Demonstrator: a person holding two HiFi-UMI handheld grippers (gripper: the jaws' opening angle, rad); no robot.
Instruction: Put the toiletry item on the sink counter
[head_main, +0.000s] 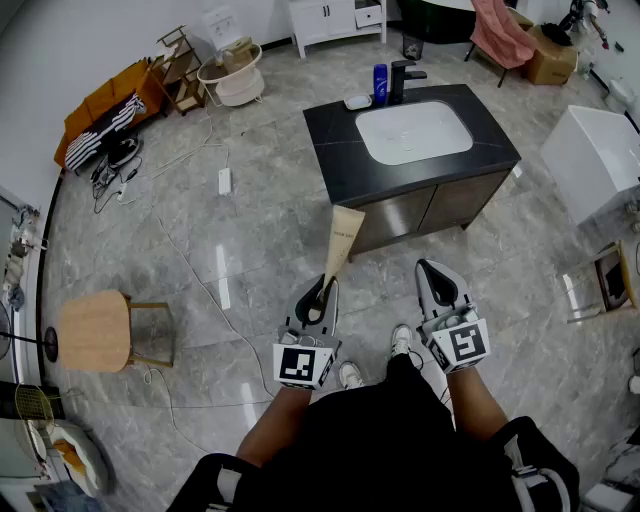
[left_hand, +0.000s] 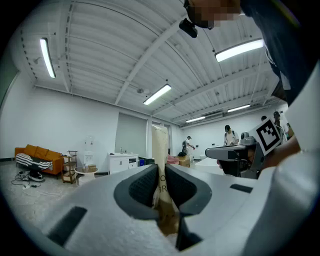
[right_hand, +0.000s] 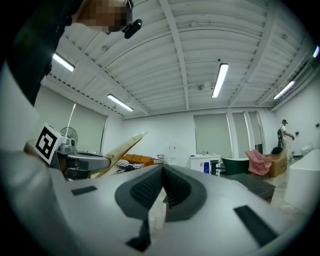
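Left gripper (head_main: 322, 292) is clamped on the toiletry item (head_main: 343, 238), a tan tapered tube or pouch; I can't tell which from here. The jaws are nearly together, with the pads pinching its narrow end and the wide end sticking out ahead toward the sink counter (head_main: 335, 150). Gripping the thin end makes sense: the jaw gap stays small, and the long body leads so it can be laid down first. The item is in the air over the floor, short of the counter's front edge, so it's not placed yet. Right gripper (head_main: 433, 272) has its jaws closed flat on each other with nothing between them. It looks parked level beside the left one, out of the way. On the counter, the basin (head_main: 413, 130) takes the middle. The faucet (head_main: 403, 75), blue bottle (head_main: 380, 83) and a small dish (head_main: 357, 101) crowd the back edge. The front-left corner is bare, so that's the likely drop spot. The person needs to step closer first.
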